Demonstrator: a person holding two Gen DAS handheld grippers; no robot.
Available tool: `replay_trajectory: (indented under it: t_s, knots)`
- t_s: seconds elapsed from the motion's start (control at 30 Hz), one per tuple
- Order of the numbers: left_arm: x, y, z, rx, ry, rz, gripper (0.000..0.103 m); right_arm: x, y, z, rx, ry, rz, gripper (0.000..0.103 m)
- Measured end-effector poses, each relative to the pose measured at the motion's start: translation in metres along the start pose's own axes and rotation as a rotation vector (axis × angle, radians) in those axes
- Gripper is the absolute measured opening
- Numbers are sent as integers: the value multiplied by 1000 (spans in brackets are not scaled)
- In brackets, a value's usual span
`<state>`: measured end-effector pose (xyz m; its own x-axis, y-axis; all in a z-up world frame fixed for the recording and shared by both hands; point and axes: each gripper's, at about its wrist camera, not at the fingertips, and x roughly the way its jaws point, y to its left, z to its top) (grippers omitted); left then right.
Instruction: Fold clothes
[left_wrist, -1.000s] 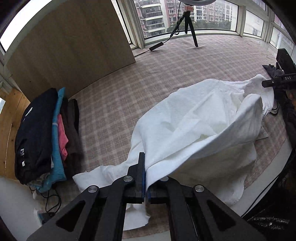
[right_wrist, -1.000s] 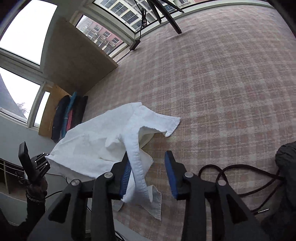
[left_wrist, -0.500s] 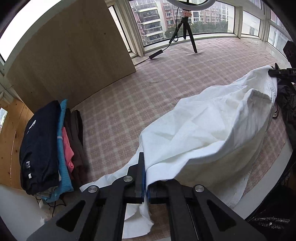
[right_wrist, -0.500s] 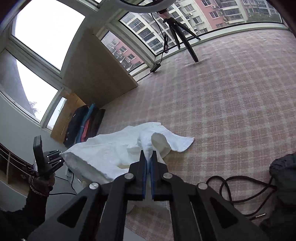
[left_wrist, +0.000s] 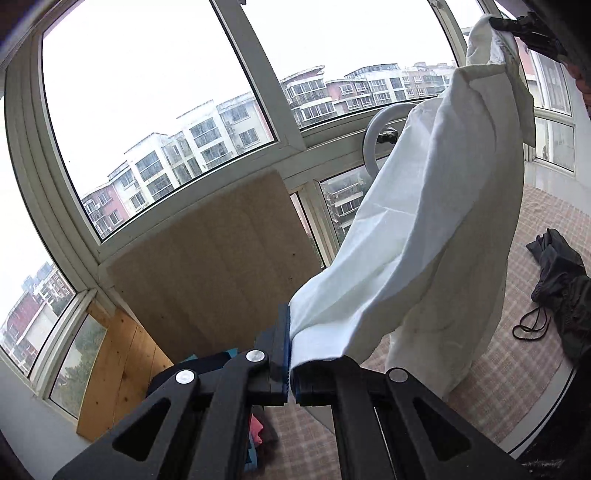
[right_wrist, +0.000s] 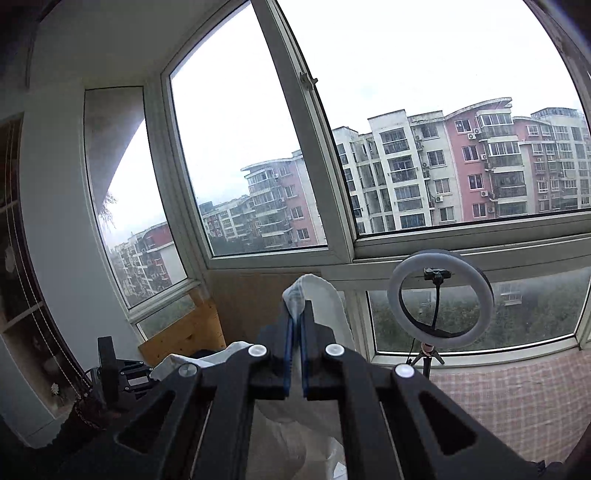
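The garment (left_wrist: 436, 229) is plain white. Both grippers are black, with blue pads (left_wrist: 285, 354) on the fingers. The bed cover (left_wrist: 517, 354) has a pink-and-beige check. The crumpled clothing (left_wrist: 561, 280) on it is dark grey. The ring light (right_wrist: 441, 299) is white; the board (left_wrist: 207, 273) is tan, the panel (left_wrist: 118, 369) honey-yellow wood.

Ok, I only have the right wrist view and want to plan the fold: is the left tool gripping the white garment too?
Observer: Yes, the left tool is shut on an edge of the white garment.
Operator: Is the cloth in the air?
Observer: It hangs from the right tool down to the left one.
Operator: Anything nearby?
Observer: A dark garment lies on the checked cover, right of the cloth.
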<state>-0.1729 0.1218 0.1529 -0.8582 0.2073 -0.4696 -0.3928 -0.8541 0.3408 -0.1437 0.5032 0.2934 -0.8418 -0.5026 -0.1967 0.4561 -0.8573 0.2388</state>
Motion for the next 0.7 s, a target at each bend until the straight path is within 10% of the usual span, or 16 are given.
replay_trajectory:
  t_s: [0.5,0.7]
  knots:
    - [-111,12,14,118,-197,7,1,-89,104,68,-253,-171,-94,3]
    - [-113,26,13,161,-119,-33,1,-67,117,74,-298,-135,-148,3]
